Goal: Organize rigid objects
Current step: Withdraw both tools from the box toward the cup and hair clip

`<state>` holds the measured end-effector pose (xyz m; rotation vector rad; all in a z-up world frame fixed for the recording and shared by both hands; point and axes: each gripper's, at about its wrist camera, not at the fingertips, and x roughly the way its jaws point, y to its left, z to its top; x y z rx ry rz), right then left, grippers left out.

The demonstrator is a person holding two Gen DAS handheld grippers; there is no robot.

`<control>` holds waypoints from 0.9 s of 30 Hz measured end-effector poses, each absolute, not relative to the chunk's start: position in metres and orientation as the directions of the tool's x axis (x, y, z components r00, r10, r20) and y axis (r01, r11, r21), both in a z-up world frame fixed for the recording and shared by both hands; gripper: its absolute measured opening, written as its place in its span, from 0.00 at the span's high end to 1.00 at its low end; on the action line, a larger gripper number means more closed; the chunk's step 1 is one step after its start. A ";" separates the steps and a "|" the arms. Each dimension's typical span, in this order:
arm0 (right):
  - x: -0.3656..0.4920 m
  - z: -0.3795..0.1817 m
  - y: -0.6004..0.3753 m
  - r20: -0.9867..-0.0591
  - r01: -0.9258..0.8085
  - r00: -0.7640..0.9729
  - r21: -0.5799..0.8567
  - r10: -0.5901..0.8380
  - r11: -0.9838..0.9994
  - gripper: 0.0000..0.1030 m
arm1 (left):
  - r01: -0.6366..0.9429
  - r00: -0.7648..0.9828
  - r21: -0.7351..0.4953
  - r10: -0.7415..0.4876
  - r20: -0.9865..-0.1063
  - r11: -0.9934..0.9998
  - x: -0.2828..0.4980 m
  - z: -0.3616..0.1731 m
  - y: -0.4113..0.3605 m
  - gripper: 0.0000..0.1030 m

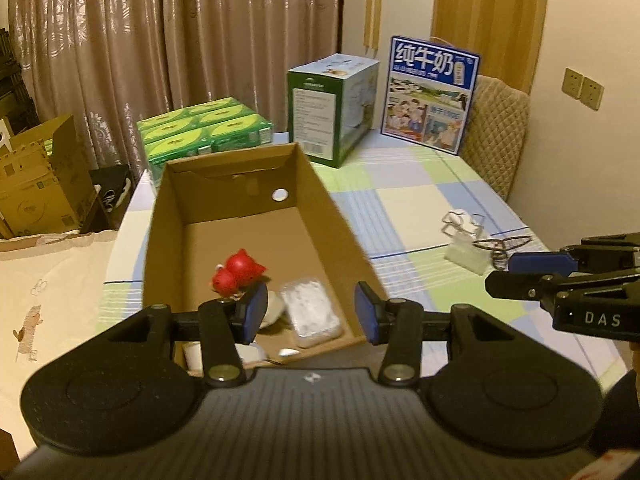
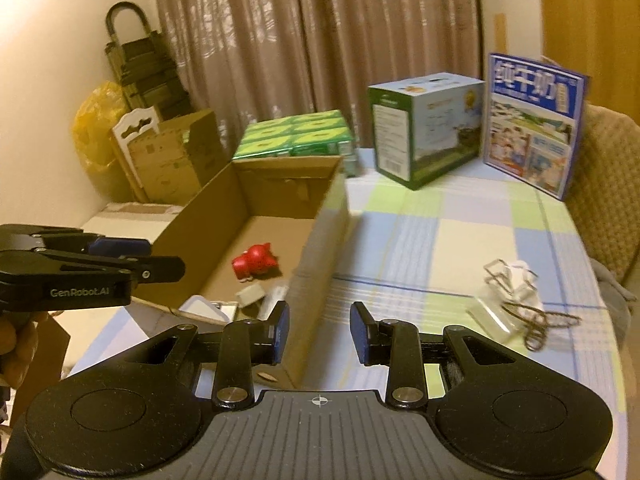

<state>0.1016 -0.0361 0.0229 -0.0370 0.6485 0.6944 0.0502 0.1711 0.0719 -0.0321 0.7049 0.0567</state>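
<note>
An open cardboard box [image 1: 320, 196] [image 2: 320, 240] stands on the checked tablecloth. Inside lie a red toy [image 1: 237, 271] [image 2: 256, 266], a clear plastic case [image 1: 310, 312] and small white and grey items [image 2: 250, 294]. My left gripper [image 1: 311, 312] is open and empty above the box's near end; it also shows in the right wrist view [image 2: 132, 258]. My right gripper [image 2: 319, 330] is open and empty over the box's right wall; it also shows in the left wrist view [image 1: 520, 270]. A clear stand with wire rings [image 1: 472, 240] [image 2: 516, 300] lies on the table to the right.
Green drink packs [image 1: 204, 128], a green-and-blue carton [image 1: 334, 108] and a blue milk carton [image 1: 430, 96] stand at the table's far end. A padded chair [image 1: 496, 132] is at the right. Cardboard boxes [image 1: 36, 184] sit on the floor at left.
</note>
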 end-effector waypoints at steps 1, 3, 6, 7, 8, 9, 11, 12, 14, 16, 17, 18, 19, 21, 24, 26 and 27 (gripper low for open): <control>0.099 0.024 -0.044 -0.566 -0.597 0.588 0.179 0.578 0.782 0.70 | -0.060 0.762 -0.014 0.037 -0.646 0.998 0.048 0.073 0.166 0.54; 0.095 0.024 -0.056 -0.564 -0.581 0.600 0.182 0.568 0.794 0.70 | -0.053 0.766 -0.018 0.029 -0.642 0.998 0.045 0.074 0.157 0.53; 0.088 0.024 -0.077 -0.561 -0.553 0.617 0.189 0.552 0.811 0.69 | -0.036 0.771 -0.023 0.013 -0.637 0.999 0.040 0.076 0.143 0.49; 0.086 0.024 -0.084 -0.560 -0.544 0.623 0.192 0.546 0.817 0.68 | -0.029 0.772 -0.024 0.007 -0.636 0.999 0.040 0.076 0.138 0.49; 0.084 0.023 -0.091 -0.559 -0.534 0.630 0.193 0.540 0.823 0.65 | -0.019 0.772 -0.025 -0.001 -0.635 1.000 0.039 0.077 0.133 0.49; 0.081 0.022 -0.099 -0.558 -0.521 0.638 0.193 0.530 0.831 0.59 | -0.010 0.773 -0.025 -0.008 -0.634 1.000 0.039 0.077 0.128 0.48; 0.078 0.020 -0.112 -0.557 -0.497 0.654 0.193 0.512 0.846 0.47 | 0.007 0.775 -0.028 -0.023 -0.631 1.000 0.038 0.077 0.118 0.43; 0.076 0.018 -0.119 -0.556 -0.482 0.663 0.196 0.501 0.854 0.43 | 0.018 0.776 -0.030 -0.033 -0.630 0.999 0.038 0.077 0.112 0.42; 0.074 0.014 -0.134 -0.560 -0.451 0.674 0.204 0.481 0.869 0.41 | 0.038 0.774 -0.029 -0.048 -0.631 0.999 0.040 0.076 0.102 0.39; 0.073 0.012 -0.147 -0.566 -0.425 0.682 0.208 0.463 0.881 0.38 | 0.055 0.773 -0.029 -0.060 -0.631 0.998 0.042 0.075 0.093 0.35; 0.073 0.010 -0.154 -0.567 -0.414 0.686 0.210 0.455 0.886 0.38 | 0.062 0.773 -0.029 -0.066 -0.631 0.998 0.043 0.075 0.089 0.33; 0.073 0.010 -0.160 -0.569 -0.401 0.691 0.213 0.446 0.891 0.36 | 0.069 0.774 -0.027 -0.071 -0.629 0.997 0.045 0.075 0.084 0.32; 0.073 0.009 -0.167 -0.570 -0.389 0.694 0.217 0.440 0.895 0.36 | 0.076 0.774 -0.025 -0.075 -0.628 0.997 0.046 0.074 0.080 0.28; 0.074 0.007 -0.178 -0.571 -0.368 0.701 0.222 0.426 0.903 0.35 | 0.087 0.775 -0.020 -0.080 -0.627 0.996 0.050 0.072 0.072 0.24; 0.077 0.006 -0.192 -0.572 -0.337 0.712 0.230 0.407 0.913 0.34 | 0.098 0.775 -0.013 -0.084 -0.627 0.995 0.057 0.069 0.060 0.20; 0.080 0.004 -0.201 -0.572 -0.321 0.717 0.235 0.398 0.917 0.33 | 0.103 0.773 -0.010 -0.087 -0.628 0.995 0.063 0.066 0.054 0.19; 0.082 0.004 -0.204 -0.572 -0.316 0.719 0.236 0.394 0.919 0.33 | 0.105 0.772 -0.010 -0.088 -0.629 0.994 0.066 0.064 0.050 0.19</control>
